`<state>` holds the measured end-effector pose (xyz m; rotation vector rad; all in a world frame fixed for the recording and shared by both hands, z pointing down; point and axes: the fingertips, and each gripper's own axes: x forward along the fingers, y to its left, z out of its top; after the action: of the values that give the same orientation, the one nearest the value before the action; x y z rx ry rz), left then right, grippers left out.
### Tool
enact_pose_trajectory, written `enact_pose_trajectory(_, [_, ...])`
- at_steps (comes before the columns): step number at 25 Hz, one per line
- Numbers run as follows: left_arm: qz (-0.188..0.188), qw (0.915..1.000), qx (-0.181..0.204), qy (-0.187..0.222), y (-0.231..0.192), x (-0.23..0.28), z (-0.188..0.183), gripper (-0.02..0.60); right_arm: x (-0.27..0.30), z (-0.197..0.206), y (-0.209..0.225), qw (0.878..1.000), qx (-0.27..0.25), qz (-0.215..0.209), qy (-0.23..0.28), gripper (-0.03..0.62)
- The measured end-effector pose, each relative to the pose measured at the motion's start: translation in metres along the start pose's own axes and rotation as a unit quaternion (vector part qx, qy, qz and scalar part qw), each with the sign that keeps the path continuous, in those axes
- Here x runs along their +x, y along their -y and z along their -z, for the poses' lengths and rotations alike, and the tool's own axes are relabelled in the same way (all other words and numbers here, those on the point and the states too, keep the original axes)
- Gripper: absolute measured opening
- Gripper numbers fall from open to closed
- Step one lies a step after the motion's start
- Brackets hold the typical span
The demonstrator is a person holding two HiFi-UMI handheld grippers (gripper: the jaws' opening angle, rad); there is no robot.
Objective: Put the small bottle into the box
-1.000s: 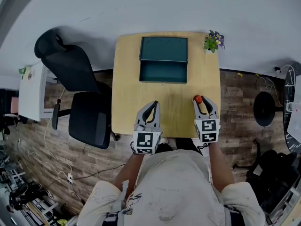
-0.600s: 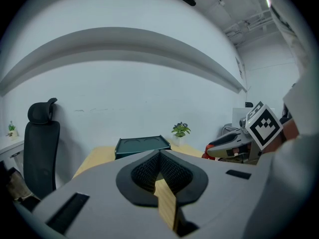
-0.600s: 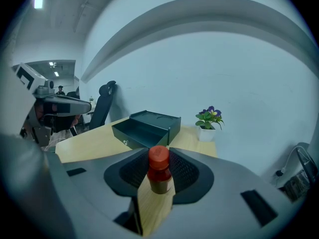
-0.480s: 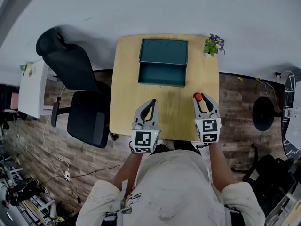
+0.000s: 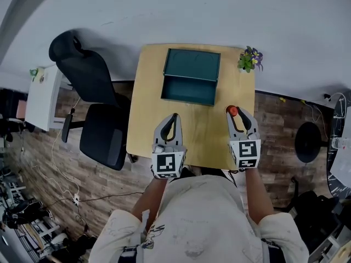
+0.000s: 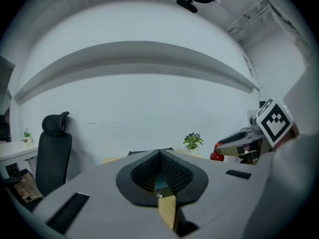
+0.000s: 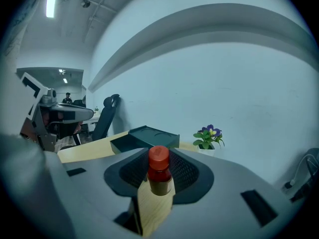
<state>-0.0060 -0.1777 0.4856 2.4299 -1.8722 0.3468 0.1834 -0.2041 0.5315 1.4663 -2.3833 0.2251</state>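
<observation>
Over the near edge of the bench [image 5: 143, 126], the right hand-held gripper [image 5: 239, 115] is clamping the bottle [image 7: 160, 174] upright; the left hand-held gripper [image 5: 174, 118] is sitting closed, empty. Transport is likely beginning: next comes carrying forward over the box [image 5: 191, 76].

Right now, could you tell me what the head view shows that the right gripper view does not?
Only the head view: the wooden floor, the person's torso and the marker cube on the right gripper. Only the right gripper view: the small bottle's dark body clamped between its jaws, and a ceiling light. Both: the bottle's red cap, the teal box, the potted plant, the black chair.
</observation>
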Motion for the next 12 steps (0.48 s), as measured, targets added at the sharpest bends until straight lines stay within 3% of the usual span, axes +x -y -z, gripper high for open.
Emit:
enact_pose_trajectory(5, [-0.029,0.9995,0.009,0.012,0.003,-0.001,-0.01,0.006,-0.004,-0.014,0.007,0.999,0.001,-0.011,0.035,0.138])
enact_pose_trajectory(12, [-0.039,0.9989,0.01,0.022,0.012,-0.004,-0.018,0.006,-0.007,-0.021,0.018,0.999,-0.002,-0.014,0.05,0.138])
